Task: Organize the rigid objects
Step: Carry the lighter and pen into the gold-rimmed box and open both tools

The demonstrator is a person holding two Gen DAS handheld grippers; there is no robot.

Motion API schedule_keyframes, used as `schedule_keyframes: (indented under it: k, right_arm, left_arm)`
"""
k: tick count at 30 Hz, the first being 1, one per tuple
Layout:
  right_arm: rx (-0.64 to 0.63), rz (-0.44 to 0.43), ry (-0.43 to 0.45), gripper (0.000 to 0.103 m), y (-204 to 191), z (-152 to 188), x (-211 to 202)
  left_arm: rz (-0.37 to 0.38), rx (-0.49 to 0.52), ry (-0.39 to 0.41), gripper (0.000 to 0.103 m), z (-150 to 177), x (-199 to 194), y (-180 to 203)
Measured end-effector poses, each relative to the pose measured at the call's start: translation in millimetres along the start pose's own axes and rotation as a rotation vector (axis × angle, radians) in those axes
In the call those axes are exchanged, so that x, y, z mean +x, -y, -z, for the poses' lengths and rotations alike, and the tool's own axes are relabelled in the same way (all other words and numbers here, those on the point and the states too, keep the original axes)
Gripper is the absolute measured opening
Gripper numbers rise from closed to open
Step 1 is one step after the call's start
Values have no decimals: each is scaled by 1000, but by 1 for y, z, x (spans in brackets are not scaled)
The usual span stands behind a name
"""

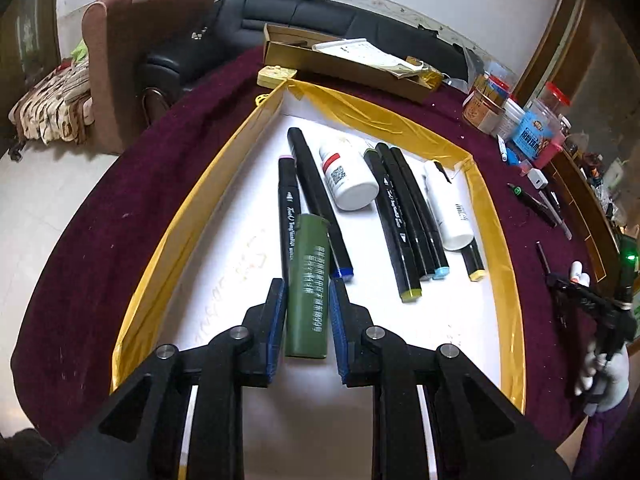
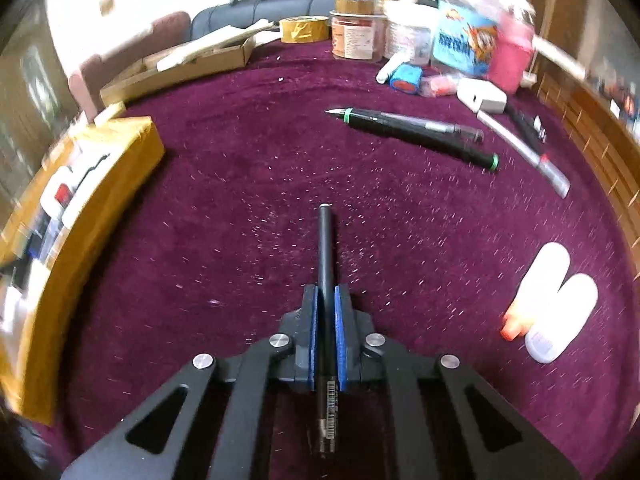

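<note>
In the left wrist view my left gripper (image 1: 307, 292) is over the yellow-rimmed box (image 1: 180, 216), its blue pads on both sides of a dark green tube (image 1: 308, 284) and shut on it. Several black markers (image 1: 404, 216), a white pill bottle (image 1: 348, 176) and a white squeeze bottle (image 1: 450, 208) lie in the box. In the right wrist view my right gripper (image 2: 326, 300) is shut on a thin black pen (image 2: 326, 280) above the purple cloth; the pen points forward. The right gripper also shows at the right edge of the left wrist view (image 1: 592, 304).
On the purple cloth (image 2: 240, 160) lie a green-banded black pen (image 2: 420, 132), a silver pen (image 2: 524, 152), two white bottles (image 2: 556, 304), a white charger (image 2: 482, 96), jars (image 2: 356, 36) and a tape roll (image 2: 304, 28). A cardboard box (image 2: 180, 68) stands at the back; the yellow box (image 2: 80, 208) is left.
</note>
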State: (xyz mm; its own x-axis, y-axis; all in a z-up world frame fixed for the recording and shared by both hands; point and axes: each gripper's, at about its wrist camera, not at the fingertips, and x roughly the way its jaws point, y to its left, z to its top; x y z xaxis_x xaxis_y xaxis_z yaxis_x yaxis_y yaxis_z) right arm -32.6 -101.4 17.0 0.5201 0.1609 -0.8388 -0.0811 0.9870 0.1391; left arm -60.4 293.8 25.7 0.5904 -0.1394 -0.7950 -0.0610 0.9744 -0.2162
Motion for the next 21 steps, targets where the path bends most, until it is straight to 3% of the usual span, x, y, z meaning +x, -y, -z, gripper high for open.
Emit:
schedule_keyframes:
  k: [7,13,19,21]
  right_arm:
    - [105,-281,27,7,-12,-3,-30]
    - [53,-494,-6,7,-75,-14,-45]
    - [-20,-607,-129,7,-155,-15,-21]
    - [-49,-605,-166,8,-184,-11,-7]
  left_arm:
    - [77,-40,75,20,6,-25,-3]
    - [95,-144,176,30,21,-55,-17]
    - [69,-169,219,31,27,-71,-25]
    - [75,-177,228,39,28,-77,-29]
